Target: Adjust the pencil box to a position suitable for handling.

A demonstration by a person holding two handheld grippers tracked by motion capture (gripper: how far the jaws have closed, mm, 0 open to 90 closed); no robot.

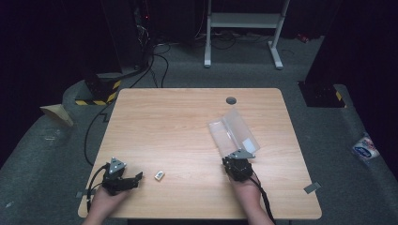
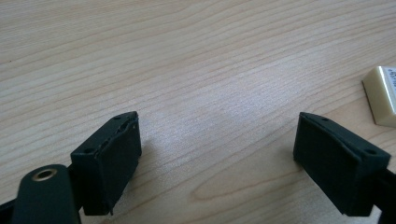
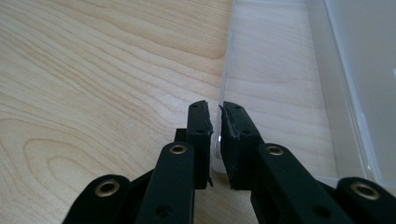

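The right gripper (image 3: 215, 114) has its jaws clamped on the near edge of the clear box (image 3: 280, 79). The left gripper (image 2: 217, 140) gapes wide, holding nothing; an eraser (image 2: 383, 95) lies just beyond its right jaw.

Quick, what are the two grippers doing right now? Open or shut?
Left gripper: open, nothing between its fingers; a small cream block lies nearby on the table.
Right gripper: shut on the edge of the clear plastic case.
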